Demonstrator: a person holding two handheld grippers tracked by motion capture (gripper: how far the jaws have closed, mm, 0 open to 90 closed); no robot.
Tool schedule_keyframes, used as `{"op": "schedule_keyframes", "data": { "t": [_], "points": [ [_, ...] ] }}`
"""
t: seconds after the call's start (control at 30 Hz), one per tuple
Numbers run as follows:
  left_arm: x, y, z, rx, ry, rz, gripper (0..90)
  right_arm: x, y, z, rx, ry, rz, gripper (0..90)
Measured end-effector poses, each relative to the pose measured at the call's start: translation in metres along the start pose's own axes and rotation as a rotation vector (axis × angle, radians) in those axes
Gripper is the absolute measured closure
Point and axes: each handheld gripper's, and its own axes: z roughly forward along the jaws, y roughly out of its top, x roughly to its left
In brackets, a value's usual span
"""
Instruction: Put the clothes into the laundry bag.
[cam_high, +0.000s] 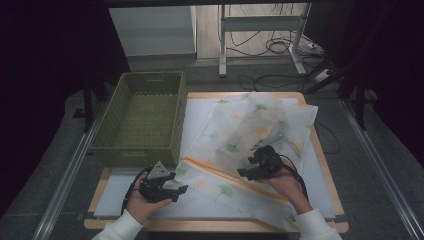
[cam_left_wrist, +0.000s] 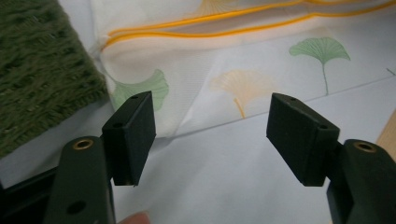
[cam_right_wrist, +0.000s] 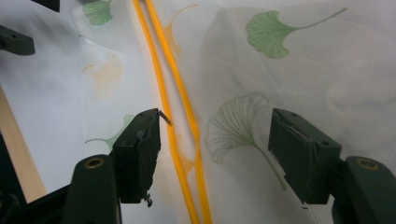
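Observation:
A white sheer cloth (cam_high: 250, 135) printed with green and yellow ginkgo leaves lies crumpled over the table, with an orange-trimmed edge (cam_high: 235, 177) running diagonally across its near part. My left gripper (cam_high: 172, 190) is open at the cloth's near left corner (cam_left_wrist: 154, 116), its jaws spread above the white table cover with nothing between them. My right gripper (cam_high: 248, 169) is open above the cloth, just past the orange trim (cam_right_wrist: 180, 130), which runs between its jaws. Nothing is held.
A green woven basket (cam_high: 145, 117) stands at the table's back left, its wall (cam_left_wrist: 42, 79) close to my left gripper. The wooden table edge (cam_high: 330, 175) shows at the right. Beyond the table are a metal stand (cam_high: 260, 30) and floor cables.

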Motion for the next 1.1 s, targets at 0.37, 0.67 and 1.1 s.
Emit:
{"op": "schedule_keyframes", "data": {
  "t": [0.37, 0.67, 1.1],
  "points": [
    [0.010, -0.003, 0.000, -0.015, 0.024, -0.012, 27.9, -0.013, -0.048, -0.035, -0.174, -0.080, 0.073, 32.2],
    [0.019, -0.012, -0.003, -0.022, 0.064, -0.028, 25.4, -0.034, -0.107, -0.060, -0.205, -0.136, 0.158, 32.2],
    [0.021, -0.012, 0.001, -0.012, 0.084, 0.009, 22.1, -0.035, -0.115, -0.064, -0.238, -0.168, 0.157, 32.0]
  ]
}}
